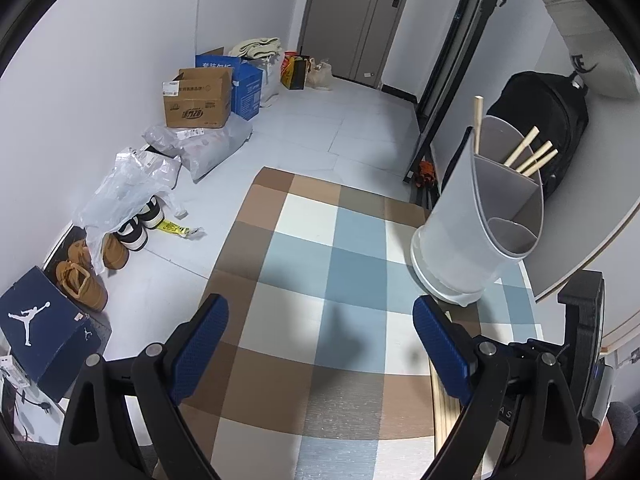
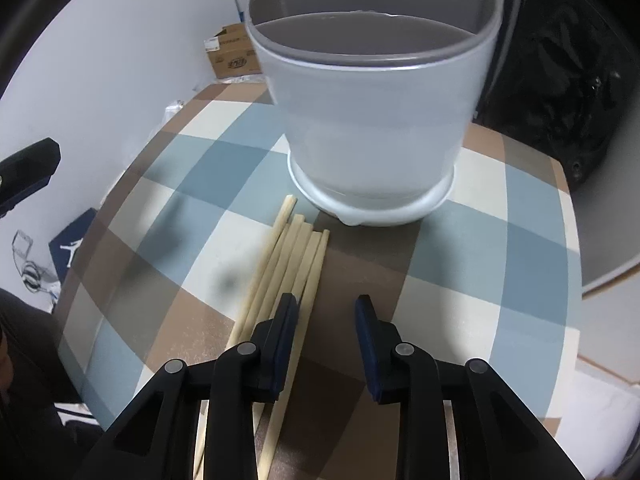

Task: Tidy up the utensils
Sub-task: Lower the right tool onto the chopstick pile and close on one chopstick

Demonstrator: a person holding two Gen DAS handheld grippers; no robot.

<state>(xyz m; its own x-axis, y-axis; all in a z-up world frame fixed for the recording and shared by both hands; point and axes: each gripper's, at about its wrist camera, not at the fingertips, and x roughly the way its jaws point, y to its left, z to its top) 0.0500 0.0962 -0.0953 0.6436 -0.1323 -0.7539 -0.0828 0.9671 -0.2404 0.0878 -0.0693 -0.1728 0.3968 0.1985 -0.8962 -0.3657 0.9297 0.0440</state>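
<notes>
A white utensil holder (image 2: 372, 120) with inner dividers stands on the checked tablecloth (image 2: 500, 248). Several wooden chopsticks (image 2: 288, 256) lie side by side just in front of its base. My right gripper (image 2: 326, 308) hangs low over their near ends. Its jaws stand a little apart; the rightmost stick runs just inside the left finger and is not pinched. In the left wrist view the holder (image 1: 480, 220) has a few chopsticks (image 1: 528, 152) standing in its back compartments. My left gripper (image 1: 320, 320) is wide open over bare cloth, left of the holder, with nothing between its fingers.
A black backpack (image 1: 552, 128) sits behind the holder, against the wall. The table's left edge (image 1: 236, 240) drops to a floor with cardboard boxes (image 1: 200, 100), plastic bags (image 1: 132, 184), shoes (image 1: 92, 268) and a dark blue shoebox (image 1: 44, 328). A door (image 1: 352, 20) stands at the far end.
</notes>
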